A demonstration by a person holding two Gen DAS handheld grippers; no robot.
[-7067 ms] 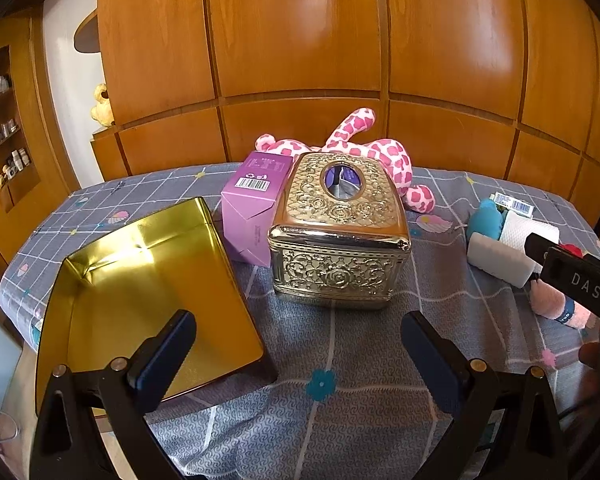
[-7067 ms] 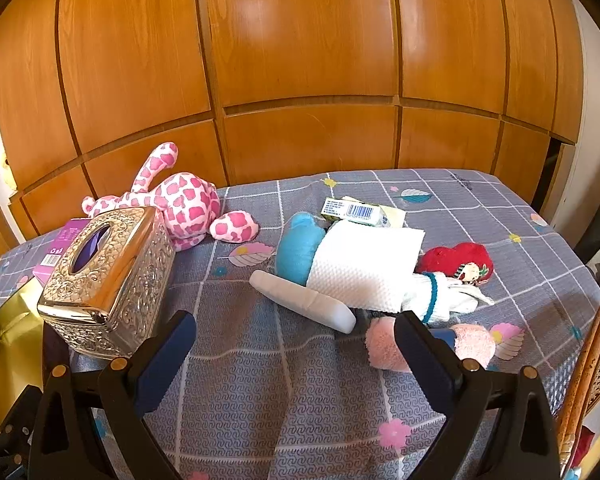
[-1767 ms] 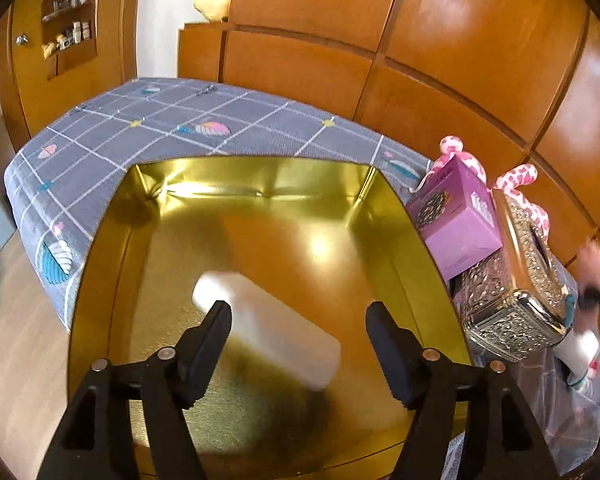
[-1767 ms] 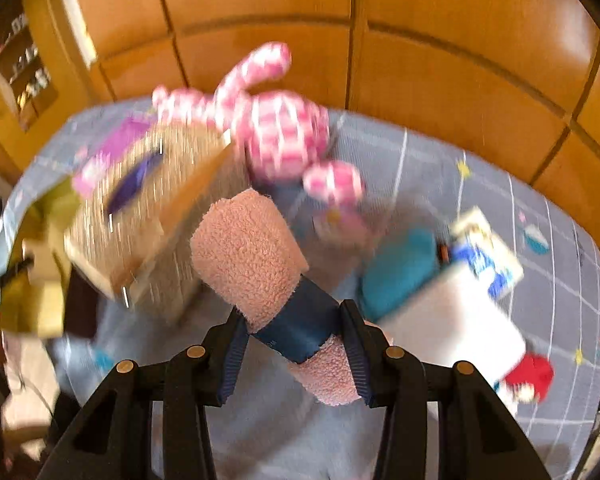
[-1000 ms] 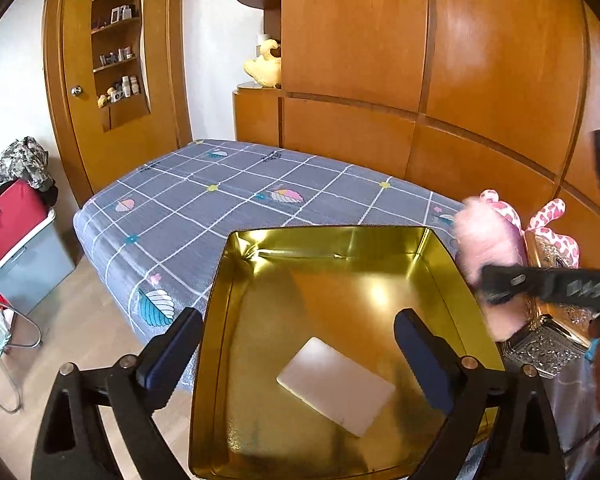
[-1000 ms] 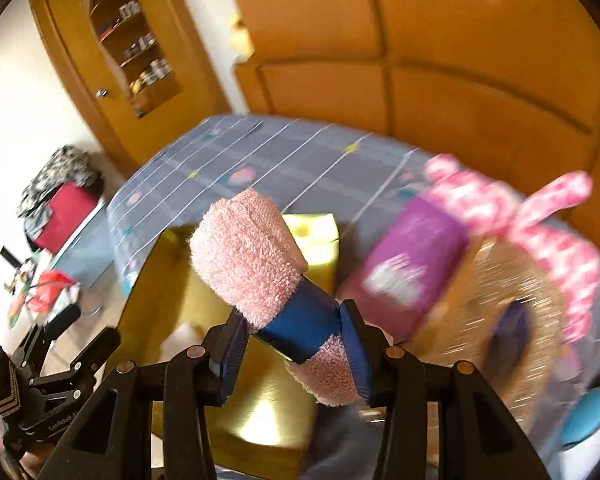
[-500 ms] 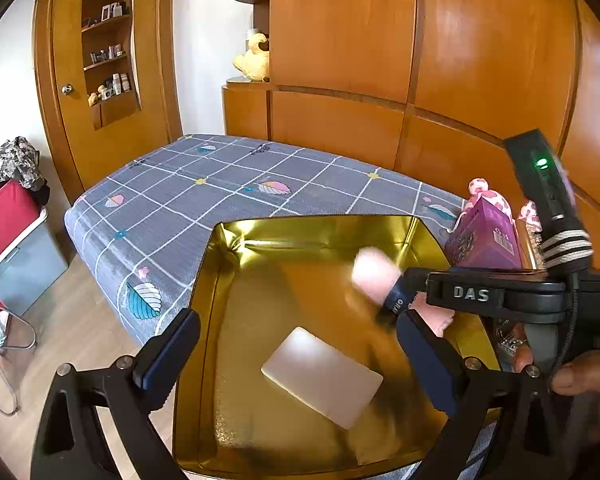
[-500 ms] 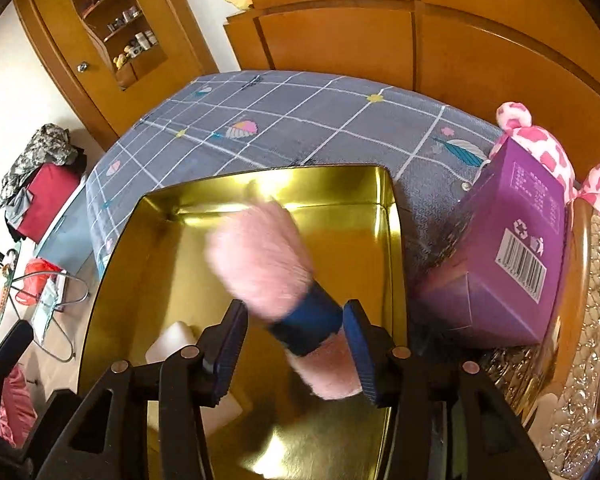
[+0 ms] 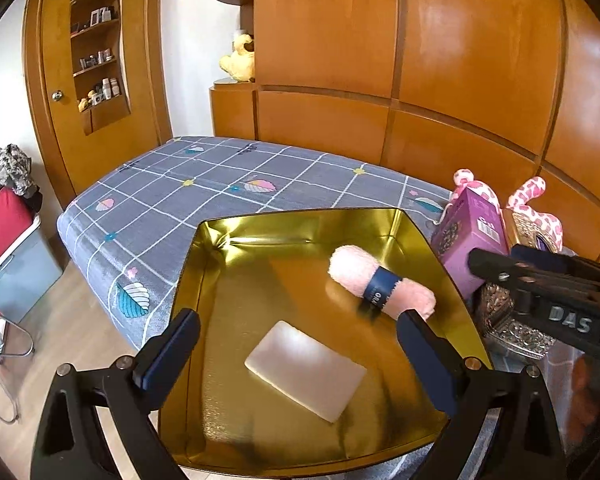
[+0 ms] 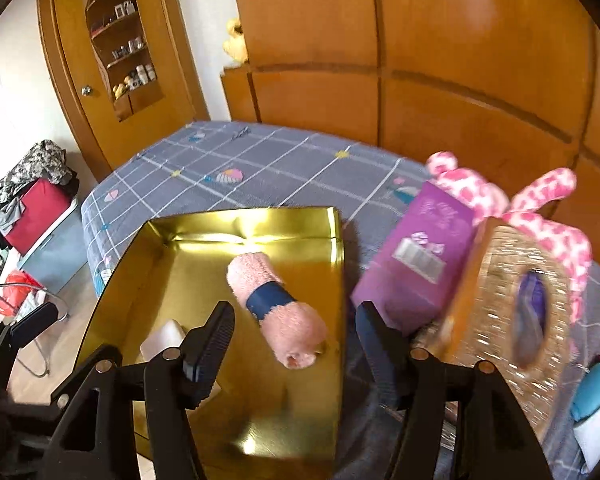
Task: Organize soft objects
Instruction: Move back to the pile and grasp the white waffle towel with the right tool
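Pink rolled towel with navy band lies loose on the floor of the gold tin tray, just ahead of the right gripper, whose jaws stand wide with nothing between them. Half a second ago those jaws clamped the towel's band above the tray; now it is released and at rest.

In the left wrist view the same towel sits ahead and right of the left gripper, also spread wide and empty. The white folded cloth lies flat between and beyond its fingers, same spot in the tray as before.

Only the left view shows the white cloth whole; the right view catches just a corner, left of its left finger. The left view also shows the right gripper from the side, over the tray's right rim.

Only the right view shows the ornate metal tissue box fully, blurred, to the right, with the purple carton and pink spotted plush beyond. All sit on the grey checked bedspread.
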